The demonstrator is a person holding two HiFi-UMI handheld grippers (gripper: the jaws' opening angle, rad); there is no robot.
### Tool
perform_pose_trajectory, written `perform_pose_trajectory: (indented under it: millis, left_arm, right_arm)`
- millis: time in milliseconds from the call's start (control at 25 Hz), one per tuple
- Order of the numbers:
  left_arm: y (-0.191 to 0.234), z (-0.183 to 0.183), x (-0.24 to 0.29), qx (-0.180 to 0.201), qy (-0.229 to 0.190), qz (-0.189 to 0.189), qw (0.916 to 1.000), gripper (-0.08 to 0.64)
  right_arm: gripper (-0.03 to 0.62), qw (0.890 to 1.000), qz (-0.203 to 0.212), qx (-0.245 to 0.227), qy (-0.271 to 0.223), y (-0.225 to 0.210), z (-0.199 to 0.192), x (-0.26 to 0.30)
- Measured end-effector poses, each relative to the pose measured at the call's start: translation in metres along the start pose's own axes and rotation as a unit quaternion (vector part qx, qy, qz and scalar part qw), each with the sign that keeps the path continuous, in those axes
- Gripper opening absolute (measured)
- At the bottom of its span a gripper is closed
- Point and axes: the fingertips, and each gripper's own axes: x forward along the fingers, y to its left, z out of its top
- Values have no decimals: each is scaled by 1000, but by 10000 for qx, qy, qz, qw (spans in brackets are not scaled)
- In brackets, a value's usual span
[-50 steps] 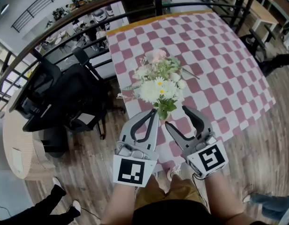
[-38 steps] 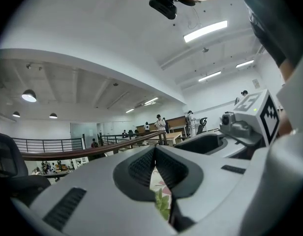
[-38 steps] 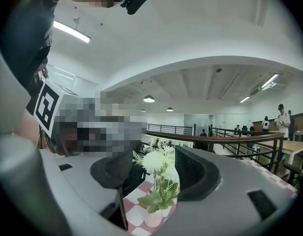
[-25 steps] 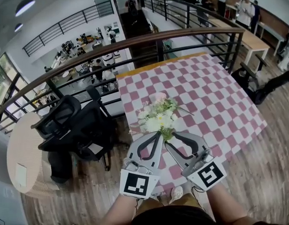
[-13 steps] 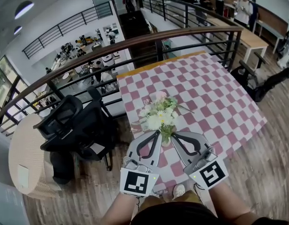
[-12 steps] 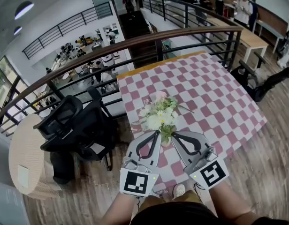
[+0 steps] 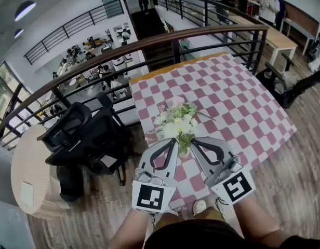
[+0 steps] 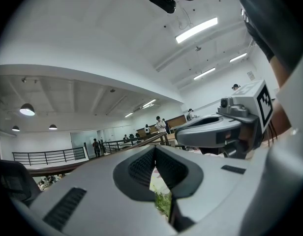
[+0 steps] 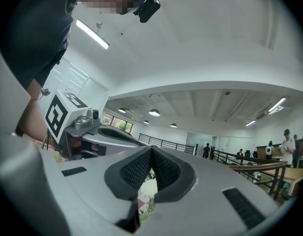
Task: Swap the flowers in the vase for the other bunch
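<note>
A bunch of white and yellow flowers (image 7: 176,124) stands upright in a small vase (image 7: 185,152) near the front edge of the pink-checked table (image 7: 238,102). A pink-flowered bunch (image 7: 176,102) seems to lie on the cloth just behind it. My left gripper (image 7: 174,141) and right gripper (image 7: 193,141) point at the vase from either side, just short of it, both shut and holding nothing. In the left gripper view the left gripper (image 8: 155,149) has its jaws meeting, with greenery (image 8: 164,201) showing below. The right gripper (image 9: 151,149) looks the same in its own view.
Black office chairs (image 7: 82,139) stand left of the table. A curved railing (image 7: 149,40) runs behind it, with a lower floor beyond. A round wooden table (image 7: 30,180) is at far left. People stand at the back right (image 7: 269,4).
The right gripper's jaws, apart one second ago, have closed with nothing between them. Both grippers stay in front of the vase; the head view has shifted slightly.
</note>
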Motion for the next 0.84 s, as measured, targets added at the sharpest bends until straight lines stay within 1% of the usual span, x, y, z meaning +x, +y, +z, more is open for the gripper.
perform_pose_trajectory:
  millis: [320, 840]
  left_arm:
    - [-5, -1, 5, 201, 13, -60, 9998, 8]
    - [0, -3, 6, 179, 29, -112, 9998, 8]
  right_arm:
    - [31, 10000, -24, 21, 74, -5, -6, -1]
    - [31, 9999, -6, 23, 119, -1, -7, 5]
